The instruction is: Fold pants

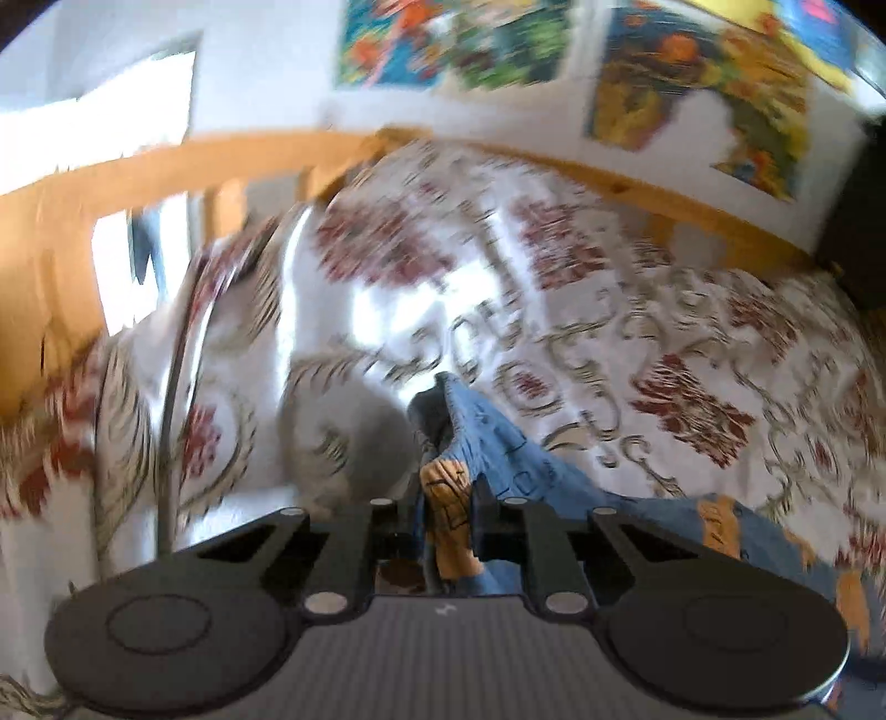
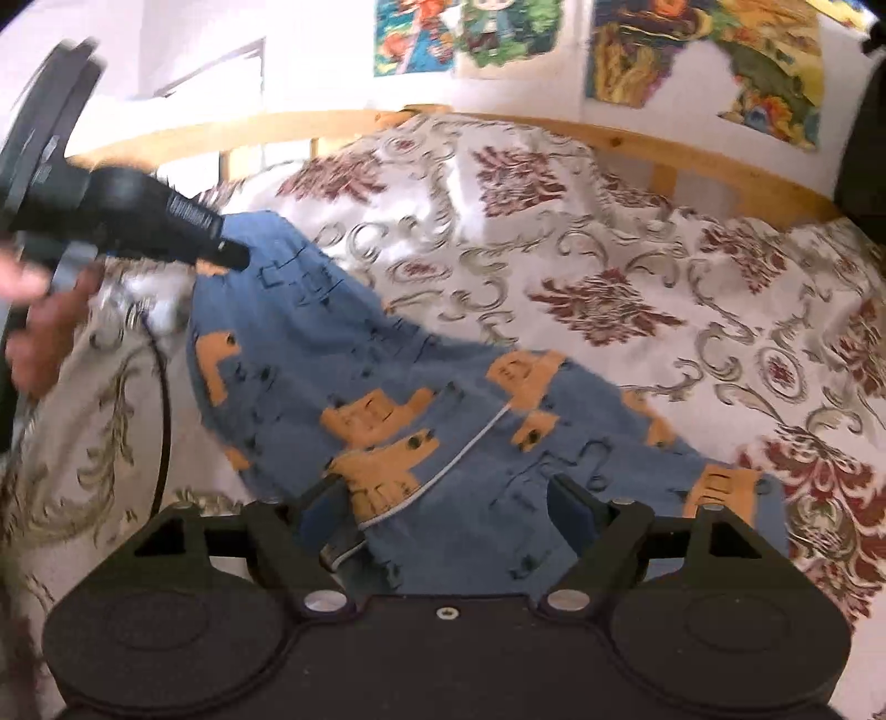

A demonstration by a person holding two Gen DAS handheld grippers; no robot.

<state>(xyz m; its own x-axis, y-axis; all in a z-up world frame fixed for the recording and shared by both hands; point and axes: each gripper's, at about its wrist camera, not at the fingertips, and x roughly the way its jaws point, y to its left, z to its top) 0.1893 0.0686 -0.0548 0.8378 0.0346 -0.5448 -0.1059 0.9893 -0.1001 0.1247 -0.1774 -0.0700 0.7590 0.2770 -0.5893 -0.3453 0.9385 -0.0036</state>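
Observation:
The pants [image 2: 421, 354] are blue with orange animal prints and a white drawstring, and lie spread across the bed. In the left wrist view my left gripper [image 1: 443, 429] is shut on a bunched edge of the pants [image 1: 498, 437], which drapes down to the right. The right wrist view shows the left gripper [image 2: 235, 257] pinching the far corner of the pants, raised off the bed. My right gripper [image 2: 448, 498] stands open at the near edge of the pants, with cloth lying between its spread fingers [image 2: 573, 501].
A floral white, red and olive bedspread [image 2: 609, 266] covers the bed. A wooden bed frame [image 2: 692, 160] runs along the far side under colourful wall posters [image 2: 692, 50]. A person's hand [image 2: 33, 327] holds the left gripper; a dark cable [image 2: 163, 415] hangs beneath it.

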